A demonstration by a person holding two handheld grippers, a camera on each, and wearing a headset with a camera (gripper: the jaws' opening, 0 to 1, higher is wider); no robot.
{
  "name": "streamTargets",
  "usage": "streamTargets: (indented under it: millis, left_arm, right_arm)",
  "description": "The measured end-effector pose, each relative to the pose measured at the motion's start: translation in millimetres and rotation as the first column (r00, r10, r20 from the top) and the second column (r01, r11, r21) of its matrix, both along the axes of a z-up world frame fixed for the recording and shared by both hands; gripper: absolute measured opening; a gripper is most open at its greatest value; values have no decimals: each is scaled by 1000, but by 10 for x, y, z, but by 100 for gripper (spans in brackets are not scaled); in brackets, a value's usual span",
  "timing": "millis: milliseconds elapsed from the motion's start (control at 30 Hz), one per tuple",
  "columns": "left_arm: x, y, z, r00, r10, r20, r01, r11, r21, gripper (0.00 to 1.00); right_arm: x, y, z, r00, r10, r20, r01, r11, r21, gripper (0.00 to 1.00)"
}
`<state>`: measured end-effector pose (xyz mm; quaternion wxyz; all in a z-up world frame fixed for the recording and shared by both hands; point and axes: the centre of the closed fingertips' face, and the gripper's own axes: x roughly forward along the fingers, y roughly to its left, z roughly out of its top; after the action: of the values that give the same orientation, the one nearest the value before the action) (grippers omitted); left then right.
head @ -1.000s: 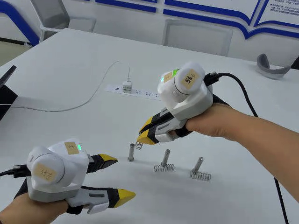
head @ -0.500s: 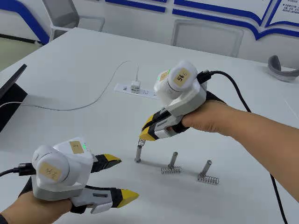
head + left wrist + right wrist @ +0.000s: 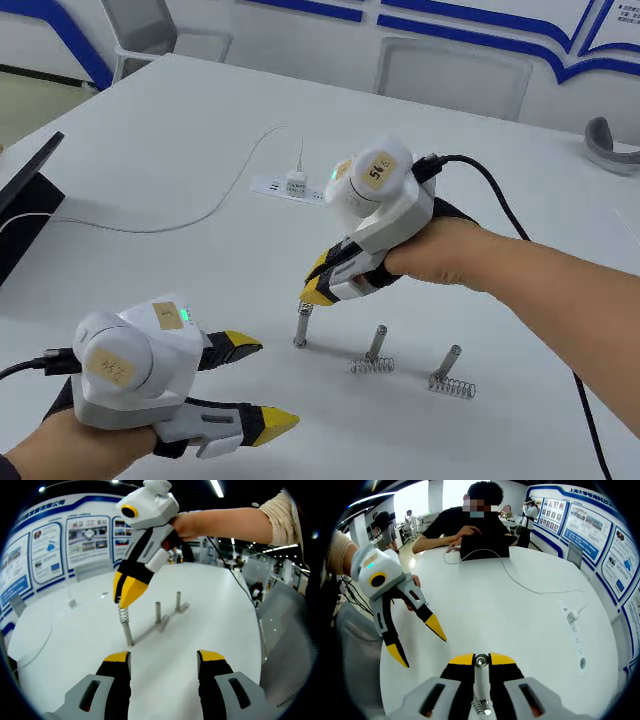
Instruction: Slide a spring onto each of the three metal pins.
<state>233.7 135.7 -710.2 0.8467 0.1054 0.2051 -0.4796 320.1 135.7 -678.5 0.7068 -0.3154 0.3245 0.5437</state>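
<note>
Left claw (image 3: 270, 386) hangs low over the near left edge of the white worktop (image 3: 150, 180), its jaws spread and gripping nothing. It seems parked there on purpose, well apart from the pins, so it neither blocks the sightline nor risks knocking anything over. Its own view looks between its yellow tips at the work going on just ahead. Next comes the left pin (image 3: 300, 328), standing upright on the worktop. Directly above it the right claw (image 3: 312, 294) points steeply down, clenched on a spring (image 3: 304, 308) that dangles from its tips. The spring's lower end meets the top of the pin. The steep hold probably serves to line the coil's bore up with the pin, so it can drop straight down the shaft; how far the coil has gone over the tip is too small to tell. To the right stands the middle pin (image 3: 377, 342), with a second spring (image 3: 372, 366) lying on its side at its foot. Rightmost is the right pin (image 3: 448, 360), with a third spring (image 3: 452, 387) lying flat against its base. Both seem laid out within easy reach rather than threaded, so by this reading the first of three is in hand and two remain.
</note>
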Motion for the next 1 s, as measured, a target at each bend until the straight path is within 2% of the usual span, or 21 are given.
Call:
streamTargets:
  millis: [300,1000]
  left_arm:
    - [8,6,-6,1000,1,-2,-1,1000,0,54]
    - [14,11,-23,1000,7,-10,-7,1000,-4,54]
  right_arm:
    - [4,-1,-95,1000,3,-5,-4,999,-32,11]
    - [-23,28,-459,1000,-12,-18,10,996,-83,12]
